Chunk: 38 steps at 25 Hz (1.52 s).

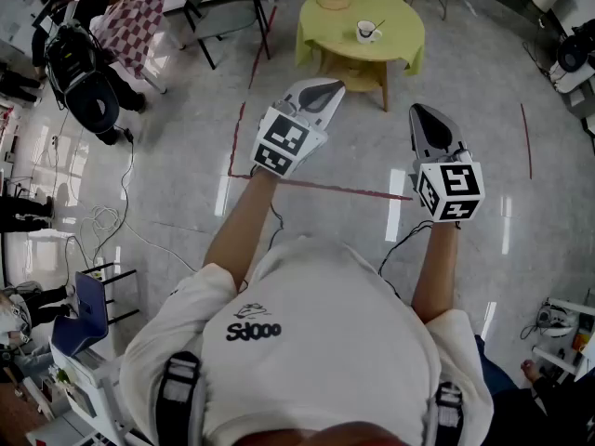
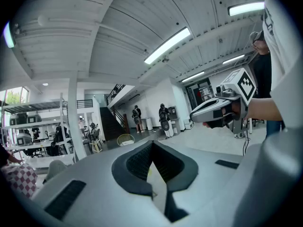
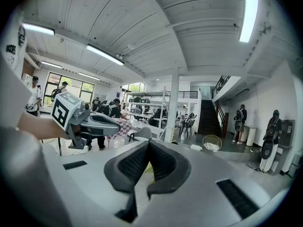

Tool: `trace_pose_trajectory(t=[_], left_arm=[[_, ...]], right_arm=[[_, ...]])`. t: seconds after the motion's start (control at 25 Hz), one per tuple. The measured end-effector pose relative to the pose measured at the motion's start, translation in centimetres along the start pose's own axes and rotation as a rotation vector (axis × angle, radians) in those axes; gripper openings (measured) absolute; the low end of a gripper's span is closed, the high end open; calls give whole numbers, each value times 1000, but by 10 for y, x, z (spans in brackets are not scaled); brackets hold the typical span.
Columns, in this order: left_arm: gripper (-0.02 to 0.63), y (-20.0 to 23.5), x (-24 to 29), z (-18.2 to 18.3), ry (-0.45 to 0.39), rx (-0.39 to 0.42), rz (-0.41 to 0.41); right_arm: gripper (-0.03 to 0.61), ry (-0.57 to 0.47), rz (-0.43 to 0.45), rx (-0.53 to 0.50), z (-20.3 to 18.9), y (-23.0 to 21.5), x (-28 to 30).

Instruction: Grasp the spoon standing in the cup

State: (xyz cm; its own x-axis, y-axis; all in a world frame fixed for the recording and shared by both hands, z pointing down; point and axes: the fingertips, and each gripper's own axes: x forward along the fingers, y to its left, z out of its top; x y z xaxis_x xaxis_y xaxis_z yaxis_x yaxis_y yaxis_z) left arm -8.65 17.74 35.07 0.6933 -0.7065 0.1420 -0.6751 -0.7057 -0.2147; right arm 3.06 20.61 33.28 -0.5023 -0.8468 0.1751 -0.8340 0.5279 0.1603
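Observation:
A white cup (image 1: pixel 367 33) with a spoon (image 1: pixel 377 25) standing in it sits on a round table with a yellow-green cloth (image 1: pixel 335 28), far ahead at the top of the head view. Both grippers are held up in front of the person, well short of the table. My left gripper (image 1: pixel 329 87) points toward the table, its jaws shut with nothing between them (image 2: pixel 152 144). My right gripper (image 1: pixel 418 111) is level with it on the right, jaws also shut and empty (image 3: pixel 148 142). The cup and spoon do not appear in either gripper view; both look out across the hall.
A grey chair (image 1: pixel 223 7) and a table with a checkered cloth (image 1: pixel 130 21) stand at the back left. Red tape lines (image 1: pixel 325 189) mark the shiny floor below the grippers. Cables (image 1: pixel 102 221), a blue chair (image 1: pixel 88 305) and people are at the left.

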Motion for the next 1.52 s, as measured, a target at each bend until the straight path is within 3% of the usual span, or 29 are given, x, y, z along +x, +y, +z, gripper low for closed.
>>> trace_pose_trajectory(t=[0.52, 0.76, 1.16, 1.52], left_arm=[[23, -2, 52, 1, 13, 0, 51], [23, 26, 95, -25, 30, -15, 31], [23, 156, 200, -57, 29, -84, 28], [23, 259, 275, -45, 5, -70, 4]], right_arm=[[23, 33, 26, 31, -27, -58, 5], [21, 28, -4, 56, -41, -91, 52], [21, 27, -40, 63, -32, -175, 193], [22, 37, -81, 62, -6, -230, 300]])
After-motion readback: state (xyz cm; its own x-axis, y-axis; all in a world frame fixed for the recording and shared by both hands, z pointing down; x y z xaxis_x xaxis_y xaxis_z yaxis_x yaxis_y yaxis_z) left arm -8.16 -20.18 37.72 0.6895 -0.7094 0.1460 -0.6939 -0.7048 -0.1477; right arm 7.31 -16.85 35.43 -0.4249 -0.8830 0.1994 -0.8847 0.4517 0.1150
